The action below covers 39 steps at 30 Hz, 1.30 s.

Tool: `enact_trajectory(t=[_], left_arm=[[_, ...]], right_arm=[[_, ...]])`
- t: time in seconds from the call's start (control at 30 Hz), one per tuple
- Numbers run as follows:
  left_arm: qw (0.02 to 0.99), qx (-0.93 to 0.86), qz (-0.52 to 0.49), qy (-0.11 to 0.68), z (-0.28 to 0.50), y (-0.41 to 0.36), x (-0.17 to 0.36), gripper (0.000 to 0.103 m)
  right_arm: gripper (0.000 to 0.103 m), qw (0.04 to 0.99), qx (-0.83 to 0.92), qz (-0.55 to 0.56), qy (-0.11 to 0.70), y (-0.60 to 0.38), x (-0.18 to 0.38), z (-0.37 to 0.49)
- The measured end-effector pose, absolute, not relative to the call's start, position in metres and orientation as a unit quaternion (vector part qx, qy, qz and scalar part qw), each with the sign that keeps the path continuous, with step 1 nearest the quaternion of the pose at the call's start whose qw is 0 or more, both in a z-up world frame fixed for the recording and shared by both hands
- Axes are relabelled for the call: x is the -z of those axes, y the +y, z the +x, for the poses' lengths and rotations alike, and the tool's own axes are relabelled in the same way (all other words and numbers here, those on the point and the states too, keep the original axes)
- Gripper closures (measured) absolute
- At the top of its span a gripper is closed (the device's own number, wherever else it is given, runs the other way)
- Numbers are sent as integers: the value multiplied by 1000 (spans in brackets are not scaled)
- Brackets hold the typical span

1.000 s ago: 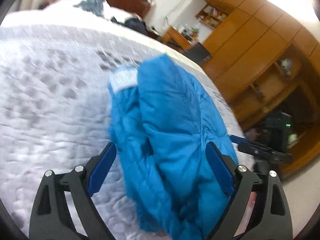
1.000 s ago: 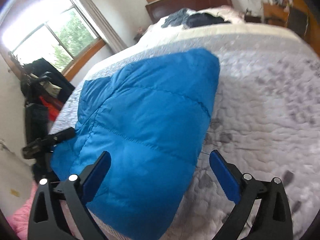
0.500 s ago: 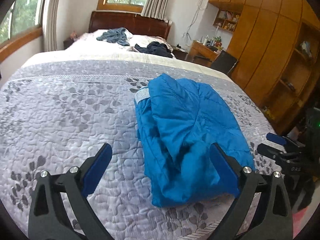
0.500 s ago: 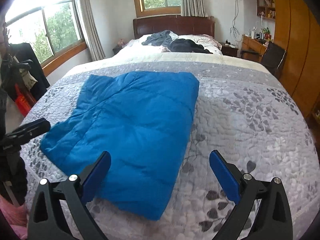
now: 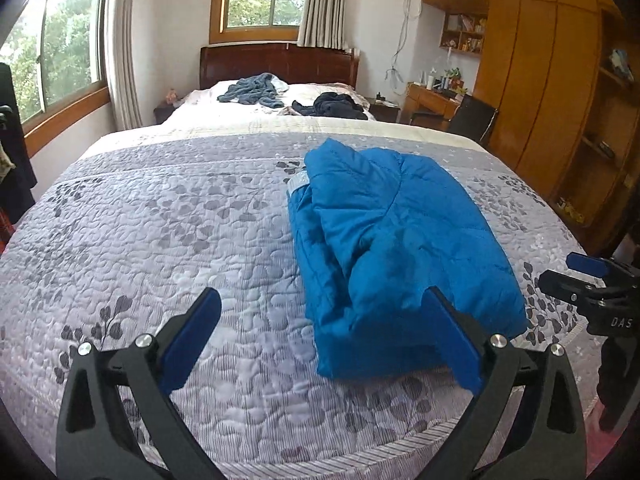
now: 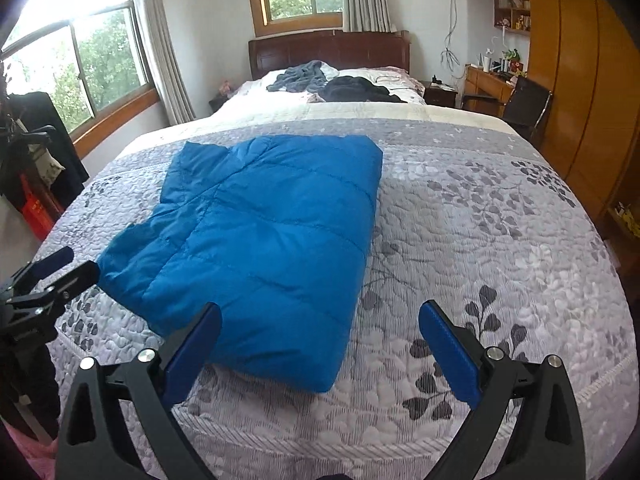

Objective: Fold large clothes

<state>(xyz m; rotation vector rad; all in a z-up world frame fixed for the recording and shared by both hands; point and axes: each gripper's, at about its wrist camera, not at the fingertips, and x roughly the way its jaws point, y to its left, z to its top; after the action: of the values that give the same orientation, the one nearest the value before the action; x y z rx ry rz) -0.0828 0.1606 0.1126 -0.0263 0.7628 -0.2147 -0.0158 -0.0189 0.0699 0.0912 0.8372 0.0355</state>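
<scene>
1. Left wrist view, from the left: the grey leaf-patterned quilt (image 5: 160, 240) covers the bed; the left gripper (image 5: 320, 320) hovers over its near edge, jaws spread wide and holding nothing.
2. Right of centre lies the blue padded jacket (image 5: 400, 232), folded into a thick bundle — a white label shows at its far left corner.
3. At the far right edge, the right gripper (image 5: 584, 280) pokes in beside the bed.
4. Right wrist view: the jacket (image 6: 260, 240) lies flat left of centre, and the right gripper (image 6: 320, 330) hangs released — empty — above the quilt's near edge.
</scene>
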Motion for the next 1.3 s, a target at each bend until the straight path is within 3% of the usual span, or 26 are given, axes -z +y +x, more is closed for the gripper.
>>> enact_trajectory(t=[1.3], left_arm=[[916, 55, 10, 396, -120, 157, -105, 3]], right_arm=[[4, 902, 8, 36, 431, -12, -51, -34]])
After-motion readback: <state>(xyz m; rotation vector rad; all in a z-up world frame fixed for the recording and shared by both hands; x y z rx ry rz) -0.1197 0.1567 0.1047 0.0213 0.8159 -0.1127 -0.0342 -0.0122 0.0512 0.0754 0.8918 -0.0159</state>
